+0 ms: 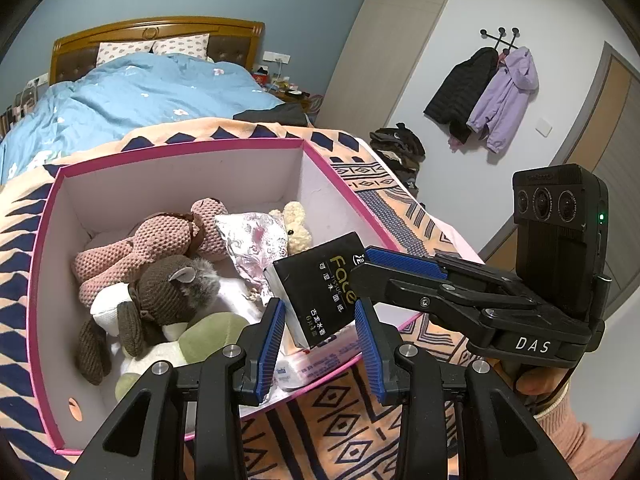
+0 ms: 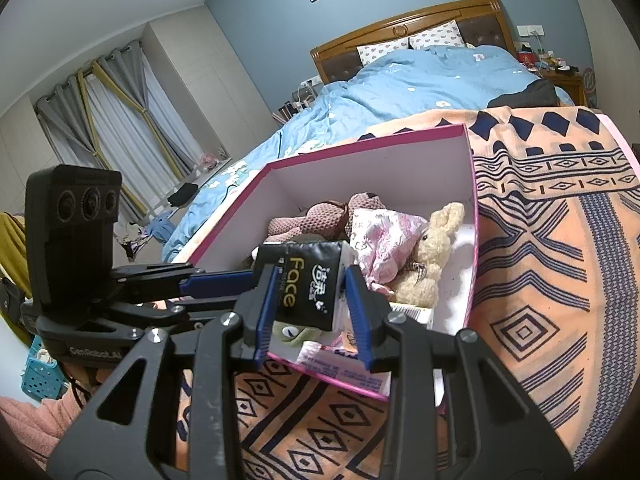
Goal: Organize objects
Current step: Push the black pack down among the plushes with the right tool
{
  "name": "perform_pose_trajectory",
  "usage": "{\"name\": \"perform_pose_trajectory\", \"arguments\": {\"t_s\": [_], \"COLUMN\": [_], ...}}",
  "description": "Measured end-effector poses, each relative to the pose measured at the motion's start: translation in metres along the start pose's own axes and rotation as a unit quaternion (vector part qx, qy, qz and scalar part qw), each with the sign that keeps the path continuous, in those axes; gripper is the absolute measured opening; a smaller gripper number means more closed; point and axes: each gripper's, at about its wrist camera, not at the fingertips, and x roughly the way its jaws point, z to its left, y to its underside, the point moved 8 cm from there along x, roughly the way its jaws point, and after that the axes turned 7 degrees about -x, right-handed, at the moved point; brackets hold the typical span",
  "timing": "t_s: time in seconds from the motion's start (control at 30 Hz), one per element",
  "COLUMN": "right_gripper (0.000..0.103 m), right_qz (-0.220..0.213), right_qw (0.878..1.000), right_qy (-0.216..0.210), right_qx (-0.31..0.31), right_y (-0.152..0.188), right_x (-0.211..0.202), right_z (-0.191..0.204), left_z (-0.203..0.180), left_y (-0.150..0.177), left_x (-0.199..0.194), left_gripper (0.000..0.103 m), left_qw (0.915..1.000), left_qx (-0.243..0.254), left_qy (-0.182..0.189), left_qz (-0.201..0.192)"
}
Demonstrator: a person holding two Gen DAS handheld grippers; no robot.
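A black "Face" tissue pack point(image 1: 320, 280) point(image 2: 308, 280) hangs over the near edge of a pink-rimmed white box point(image 1: 180, 148) point(image 2: 360, 144). My left gripper point(image 1: 320, 344) point(image 2: 252, 290) is shut on its lower end, blue pads against both sides. My right gripper point(image 2: 312, 320) point(image 1: 358, 266) comes in from the right and is shut on the same pack. In the box lie a pink knitted plush point(image 1: 160, 240), a brown plush point(image 1: 172, 288), a green plush point(image 1: 208, 336), a cream bunny point(image 1: 296, 224) point(image 2: 432, 256) and a pink-white packet point(image 1: 252, 240) point(image 2: 384, 232).
The box rests on an orange patterned blanket point(image 1: 352, 400) point(image 2: 552, 280) at the foot of a bed with a blue duvet point(image 1: 140, 96). A white-and-pink packet point(image 1: 316, 364) leans at the box's near wall. Coats point(image 1: 492, 92) hang on the wall; a blue basket point(image 2: 40, 372) stands on the floor.
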Motion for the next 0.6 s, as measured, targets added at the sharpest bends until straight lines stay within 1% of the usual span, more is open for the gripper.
{"name": "perform_pose_trajectory", "arguments": {"t_s": [0.6], "right_gripper": [0.037], "right_qz": [0.006], "right_qw": [1.0], "right_qy": [0.002], "right_qx": [0.007], "right_y": [0.0038], "right_x": [0.0038], "right_z": [-0.0049], "left_z": [0.0018], "left_y": [0.0027], "left_x": [0.0074], "left_gripper": [0.036], "left_qw": [1.0], "left_qx": [-0.004], "left_qy": [0.004], "left_qz": [0.006]}}
